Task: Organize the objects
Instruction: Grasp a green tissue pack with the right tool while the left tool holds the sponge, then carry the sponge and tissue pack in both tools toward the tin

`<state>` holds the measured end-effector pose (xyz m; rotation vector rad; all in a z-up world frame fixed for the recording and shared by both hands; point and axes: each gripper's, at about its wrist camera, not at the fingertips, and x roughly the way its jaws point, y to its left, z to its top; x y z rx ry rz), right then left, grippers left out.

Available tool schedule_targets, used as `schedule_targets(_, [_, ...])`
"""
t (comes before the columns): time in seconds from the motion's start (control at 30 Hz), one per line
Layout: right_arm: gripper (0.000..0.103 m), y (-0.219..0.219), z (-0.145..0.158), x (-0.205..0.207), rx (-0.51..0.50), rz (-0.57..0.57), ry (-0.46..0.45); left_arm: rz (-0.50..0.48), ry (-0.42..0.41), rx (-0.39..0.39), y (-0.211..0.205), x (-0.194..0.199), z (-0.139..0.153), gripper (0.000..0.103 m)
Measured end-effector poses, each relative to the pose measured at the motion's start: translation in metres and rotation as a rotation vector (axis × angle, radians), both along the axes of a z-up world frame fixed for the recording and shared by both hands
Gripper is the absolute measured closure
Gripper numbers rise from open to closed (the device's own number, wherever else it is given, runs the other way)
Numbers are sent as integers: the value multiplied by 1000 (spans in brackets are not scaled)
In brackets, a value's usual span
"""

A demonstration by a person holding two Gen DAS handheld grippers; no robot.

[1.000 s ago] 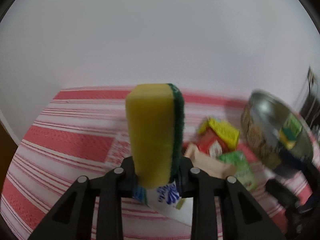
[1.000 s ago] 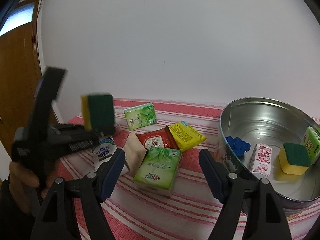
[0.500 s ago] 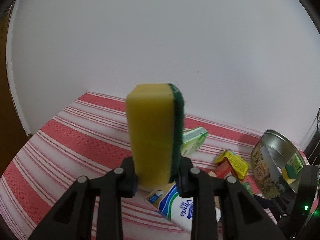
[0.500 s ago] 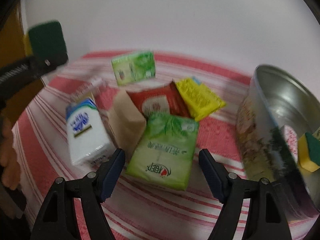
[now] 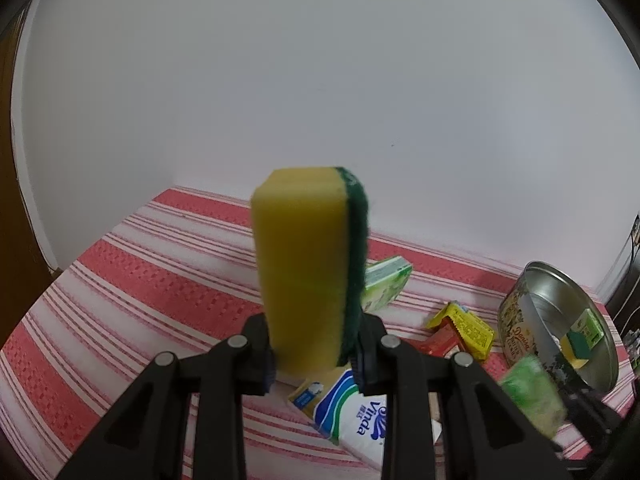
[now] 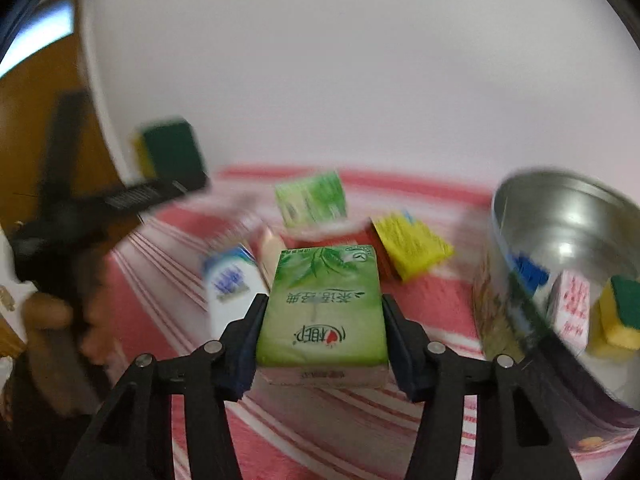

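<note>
Red-and-white striped cloth (image 5: 132,280) covers the table in front of a plain white wall. Above it, at the left of the scene, the left gripper (image 5: 314,354) pinches a yellow sponge (image 5: 304,264) upright, its green scouring face turned right. The right gripper (image 6: 322,340) has just been closing on a green tissue pack (image 6: 322,312), and its blue pads now press both long sides of the pack. Just beyond lie a white-and-blue tissue pack (image 6: 230,288), a second green pack (image 6: 310,200), a red packet (image 5: 442,340) and a yellow packet (image 6: 408,244). At the far right stands a round metal tin (image 6: 560,204) containing another sponge (image 6: 620,316), a red-printed white pack (image 6: 570,312) and something blue (image 6: 526,272).
</note>
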<state>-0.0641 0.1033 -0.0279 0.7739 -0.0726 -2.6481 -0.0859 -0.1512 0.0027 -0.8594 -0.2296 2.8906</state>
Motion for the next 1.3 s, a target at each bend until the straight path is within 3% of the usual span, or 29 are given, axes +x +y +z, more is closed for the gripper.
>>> schedule_targets(0.1, [46,-5,6,4,-1,-15,56,1,0,-19,4,-2,-2,75])
schedule_targets(0.4, [46,-4,14,5,1,-36,84,12,-17,-53,6,-4,-6,75])
schedule_targets(0.8, [46,-1,28,32,81,-109,247,71,-6,-109,8,-5,-8,75])
schedule_targets(1.1, [46,21,28,37,79,-153,255,81,8,-82,6,1,-10,75])
schedule_targets(1.3, [46,38,36,49,98,-178,300,30,39,-58,28,17,-3,75])
